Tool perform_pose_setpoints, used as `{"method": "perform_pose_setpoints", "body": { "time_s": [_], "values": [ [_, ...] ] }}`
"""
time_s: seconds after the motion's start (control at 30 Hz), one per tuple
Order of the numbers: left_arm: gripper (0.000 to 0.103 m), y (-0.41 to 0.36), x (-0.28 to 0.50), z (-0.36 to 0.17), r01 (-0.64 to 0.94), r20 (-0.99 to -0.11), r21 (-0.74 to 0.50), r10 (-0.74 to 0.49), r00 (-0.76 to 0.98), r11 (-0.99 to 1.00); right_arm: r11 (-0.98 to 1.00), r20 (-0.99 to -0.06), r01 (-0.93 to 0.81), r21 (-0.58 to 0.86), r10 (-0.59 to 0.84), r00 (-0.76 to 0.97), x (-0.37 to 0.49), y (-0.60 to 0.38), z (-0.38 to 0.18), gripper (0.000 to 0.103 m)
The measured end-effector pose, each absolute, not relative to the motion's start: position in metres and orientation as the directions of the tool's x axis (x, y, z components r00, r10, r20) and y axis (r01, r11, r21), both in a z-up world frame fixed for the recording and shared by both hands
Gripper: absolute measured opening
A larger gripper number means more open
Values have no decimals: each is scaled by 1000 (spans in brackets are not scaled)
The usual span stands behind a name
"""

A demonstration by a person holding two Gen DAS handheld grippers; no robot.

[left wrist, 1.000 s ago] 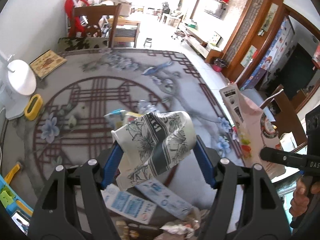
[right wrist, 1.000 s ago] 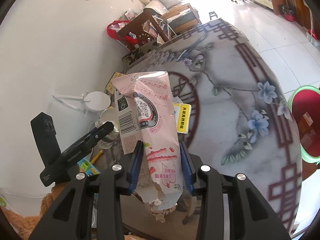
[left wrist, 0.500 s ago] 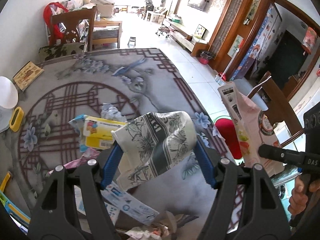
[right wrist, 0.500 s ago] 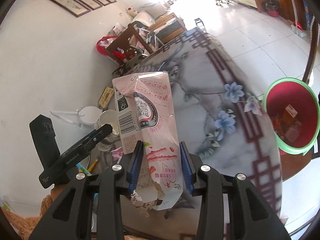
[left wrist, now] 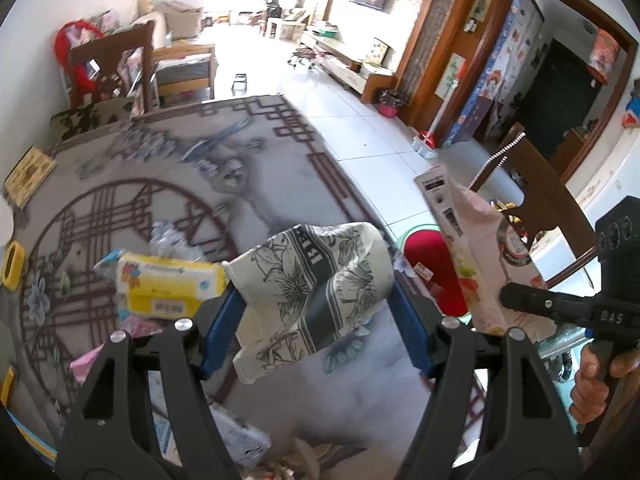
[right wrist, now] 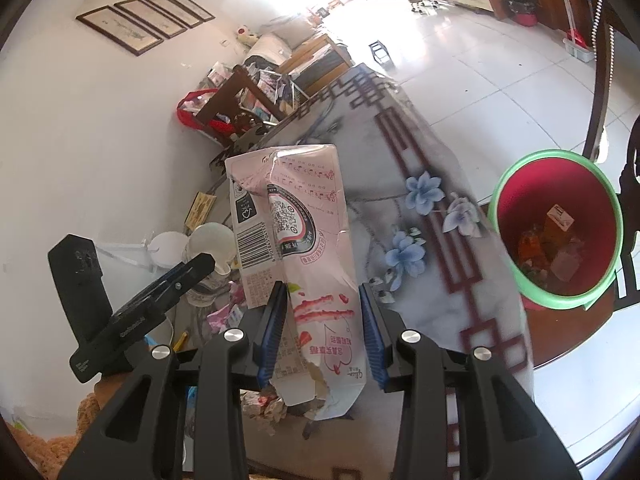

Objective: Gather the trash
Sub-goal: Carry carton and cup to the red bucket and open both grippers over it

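Observation:
My left gripper (left wrist: 316, 312) is shut on a crushed paper cup (left wrist: 312, 280) with a grey flower print, held above the table. My right gripper (right wrist: 322, 324) is shut on a torn pink milk carton (right wrist: 304, 248), held upright above the table edge. The carton also shows in the left wrist view (left wrist: 472, 248). A red bin with a green rim (right wrist: 508, 216) stands on the floor past the table's right edge and holds some trash; it also shows in the left wrist view (left wrist: 428, 252), behind the cup and carton.
The patterned tablecloth (left wrist: 260, 200) carries a yellow tissue pack (left wrist: 168, 284), a crumpled plastic wrapper (left wrist: 168, 240), flat wrappers (left wrist: 240, 436) and paper scraps near the front edge (right wrist: 264, 404). A white fan base (right wrist: 168, 244) stands left. Wooden chairs (left wrist: 116, 68) stand behind the table and by the bin.
Both grippers have swung right toward the table's edge with their loads. The red bin has come fully into the right wrist view and appeared in the left one.

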State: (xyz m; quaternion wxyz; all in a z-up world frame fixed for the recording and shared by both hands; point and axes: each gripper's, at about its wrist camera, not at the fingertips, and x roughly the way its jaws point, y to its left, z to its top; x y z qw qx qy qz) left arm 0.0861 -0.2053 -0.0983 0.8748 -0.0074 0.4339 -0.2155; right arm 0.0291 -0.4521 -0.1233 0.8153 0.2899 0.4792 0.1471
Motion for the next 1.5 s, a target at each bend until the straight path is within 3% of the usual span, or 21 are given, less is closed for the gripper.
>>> {"method": "perform_pose_setpoints", "body": {
  "time_s": [0.6,1.0,1.13,1.2,1.23,1.5],
  "values": [
    [68,-379,123,-123,606,-769,-247,-533,353,757,781,-767,316,540,301,567,25,-586,-143,36],
    [68,-468,143,-160,686,-804,-233,-533,263,690,769,-827,451,452,171,536,35,-644,-168,36],
    [74,-483,148,-164,701,-805,-237,-540,247,673,763,-832,475,439,146,535,40,-652,-173,40],
    [83,-486,151,-167,694,-814,-230,-526,247,682,747,-831,500,438,125,541,40,-658,-174,57],
    [85,-485,152,-168,689,-811,-242,-533,243,683,741,-829,510,438,113,547,40,-661,-174,59],
    [85,-460,156,-156,646,-786,-328,-578,217,689,759,-828,504,413,82,554,32,-656,-154,59]
  ]
}}
